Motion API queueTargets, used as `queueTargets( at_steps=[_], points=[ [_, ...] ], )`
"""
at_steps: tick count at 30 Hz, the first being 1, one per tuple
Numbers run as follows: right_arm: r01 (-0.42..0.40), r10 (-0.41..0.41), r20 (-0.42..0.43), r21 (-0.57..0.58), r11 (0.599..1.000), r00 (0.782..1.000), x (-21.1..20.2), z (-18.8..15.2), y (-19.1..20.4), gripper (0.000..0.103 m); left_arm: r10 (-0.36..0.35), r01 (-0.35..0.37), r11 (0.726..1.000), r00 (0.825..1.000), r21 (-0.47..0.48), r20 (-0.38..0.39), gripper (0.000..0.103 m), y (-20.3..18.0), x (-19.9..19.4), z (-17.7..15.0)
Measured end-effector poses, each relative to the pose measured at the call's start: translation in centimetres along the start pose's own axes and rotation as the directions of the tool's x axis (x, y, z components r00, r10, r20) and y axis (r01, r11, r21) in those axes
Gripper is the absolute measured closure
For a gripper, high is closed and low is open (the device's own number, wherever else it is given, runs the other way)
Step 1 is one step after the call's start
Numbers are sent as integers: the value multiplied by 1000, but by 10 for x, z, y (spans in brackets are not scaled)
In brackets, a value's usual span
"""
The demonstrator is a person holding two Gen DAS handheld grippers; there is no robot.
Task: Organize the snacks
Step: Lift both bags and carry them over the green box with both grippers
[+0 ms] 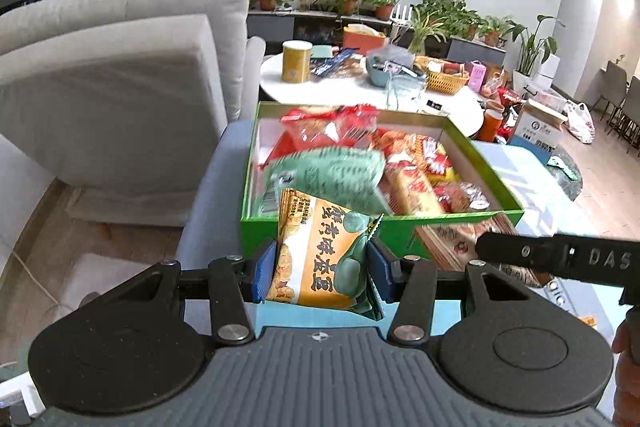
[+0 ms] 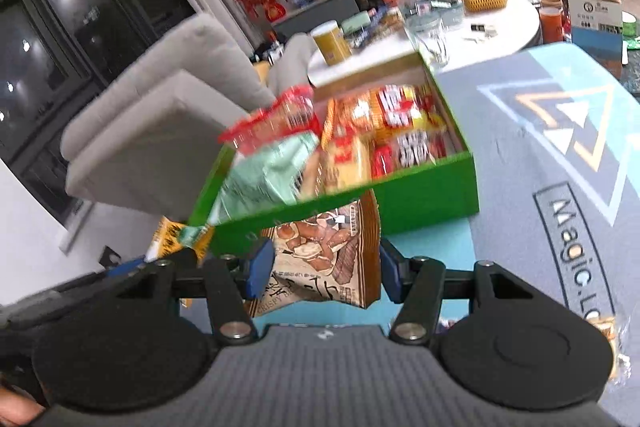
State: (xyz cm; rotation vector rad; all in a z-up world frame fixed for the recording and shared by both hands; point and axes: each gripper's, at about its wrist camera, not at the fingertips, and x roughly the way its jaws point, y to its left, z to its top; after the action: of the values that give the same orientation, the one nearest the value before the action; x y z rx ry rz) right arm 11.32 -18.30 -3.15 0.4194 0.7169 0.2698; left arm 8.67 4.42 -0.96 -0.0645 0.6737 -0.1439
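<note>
A grey and blue mat with a printed triangle logo is covering the surface where a green box is sitting, its open top crowded with snack packets. Among them, red packets are lying toward the box's far left corner, a pale green packet is resting by the near left corner, and orange and red wrappers are filling the right half. Beyond the box's far edge, a round white table is carrying a yellow canister and a woven yellow basket, with a grey sofa standing to the left.

Just in front of the box's near wall, the left gripper is clamping its blue pads on an orange snack packet, holding it upright. Beside it, toward the near right part of that wall, the right gripper is holding a brown crispy snack packet upright, its left pad touching the packet's edge and its right pad close against the other side.
</note>
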Motion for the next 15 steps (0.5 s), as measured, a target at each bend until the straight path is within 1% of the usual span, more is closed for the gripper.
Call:
queueTargets(
  at_steps=[5,10,15],
  points=[
    [-7,6,55,4,1000,998,-5,17,3,26,-15,15,1000,1000,2,21,57,-7,0,13],
    [-11,8,74,38,999,997,4,32,-1,26,-26,27,1000,999,-12,24,57,-9,10,28],
    [-15,9,90,65,998,996,11,43,-7,27,-29,29,1000,999,-3,24,57,-13,23,40]
  ],
)
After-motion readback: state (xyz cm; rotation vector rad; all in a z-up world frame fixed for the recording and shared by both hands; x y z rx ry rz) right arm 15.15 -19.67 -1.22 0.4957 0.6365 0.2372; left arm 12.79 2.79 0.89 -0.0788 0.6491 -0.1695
